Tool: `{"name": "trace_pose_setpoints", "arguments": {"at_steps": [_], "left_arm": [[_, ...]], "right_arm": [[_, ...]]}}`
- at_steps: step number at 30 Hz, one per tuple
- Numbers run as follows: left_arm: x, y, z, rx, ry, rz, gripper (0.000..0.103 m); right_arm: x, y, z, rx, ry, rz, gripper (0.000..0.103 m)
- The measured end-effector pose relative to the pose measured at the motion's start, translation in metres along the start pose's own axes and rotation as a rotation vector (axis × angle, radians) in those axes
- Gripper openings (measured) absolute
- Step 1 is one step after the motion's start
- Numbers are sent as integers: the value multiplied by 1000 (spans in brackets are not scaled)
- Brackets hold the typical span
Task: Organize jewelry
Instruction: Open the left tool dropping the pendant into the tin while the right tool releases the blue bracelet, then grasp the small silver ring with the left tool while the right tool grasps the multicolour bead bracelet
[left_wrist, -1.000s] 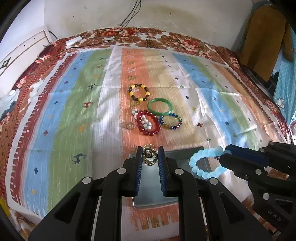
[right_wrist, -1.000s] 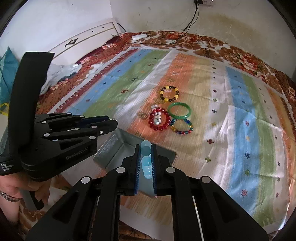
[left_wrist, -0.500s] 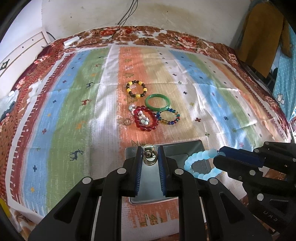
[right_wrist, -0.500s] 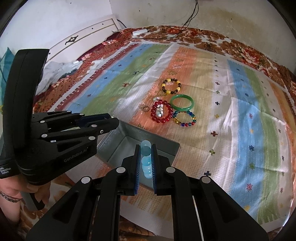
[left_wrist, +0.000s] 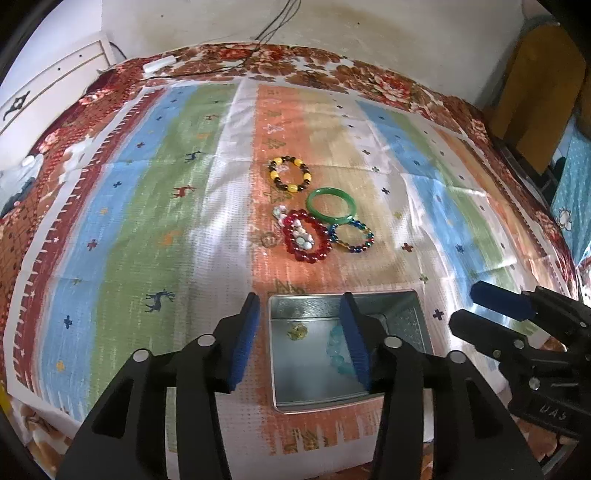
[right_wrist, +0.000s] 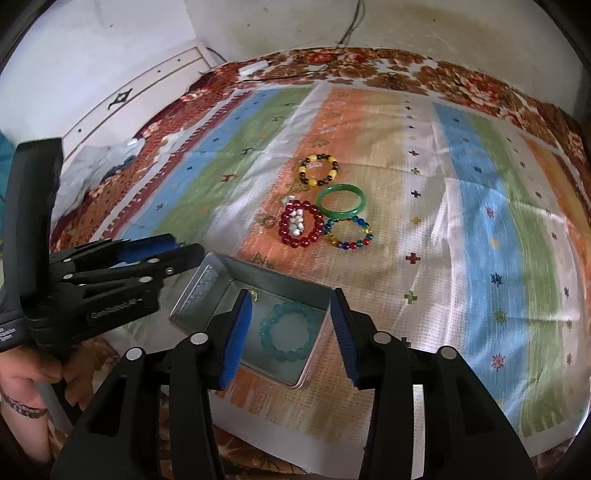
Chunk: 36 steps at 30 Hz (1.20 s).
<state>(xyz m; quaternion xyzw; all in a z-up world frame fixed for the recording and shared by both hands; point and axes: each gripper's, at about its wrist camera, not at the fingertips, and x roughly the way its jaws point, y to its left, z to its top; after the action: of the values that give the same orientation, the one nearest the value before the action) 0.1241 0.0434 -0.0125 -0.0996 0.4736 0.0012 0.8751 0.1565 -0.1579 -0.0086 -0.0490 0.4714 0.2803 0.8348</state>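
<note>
1. Landmark: an open metal tin (left_wrist: 421, 325) on a striped cloth (left_wrist: 147, 229) spread over a bed.
2. Left gripper (left_wrist: 301, 332): above the tin's left half, jaws opening, released, nothing between the pads.
3. Inside the tin, left part: a small gold ring (left_wrist: 297, 331) lying on the floor.
4. Inside the tin, right part: a pale blue bead bracelet (right_wrist: 286, 334) lying flat.
5. Right gripper (right_wrist: 291, 325): above the tin, jaws opening, released, clear of the bracelet below.
6. Beyond the tin: red bead bracelet (left_wrist: 306, 241), yellow-and-brown bead bracelet (left_wrist: 290, 179), green bangle (left_wrist: 331, 205), multicolour bead bracelet (left_wrist: 351, 239), clustered together.
</note>
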Motion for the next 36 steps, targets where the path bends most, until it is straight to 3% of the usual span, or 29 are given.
{"name": "trace_pose_setpoints", "arguments": {"at_steps": [14,21,26,30,36], "left_arm": [[14,14,12,-18,17,49,54],[18,5,18,31,7,85,57],[25,-3,26,101,-9,164,61],[35,4,36,81,34,117,60],[51,9,44,78,68,124,60]], "right_arm": [[10,-22,12,63,-18,-50,54],[14,-23,16,49,-16,-66,58],[26,-29,22,53,6,-100,58],[36,-37,30,63,24,-116,58],[45,-43,41,63,29,-124,58]]}}
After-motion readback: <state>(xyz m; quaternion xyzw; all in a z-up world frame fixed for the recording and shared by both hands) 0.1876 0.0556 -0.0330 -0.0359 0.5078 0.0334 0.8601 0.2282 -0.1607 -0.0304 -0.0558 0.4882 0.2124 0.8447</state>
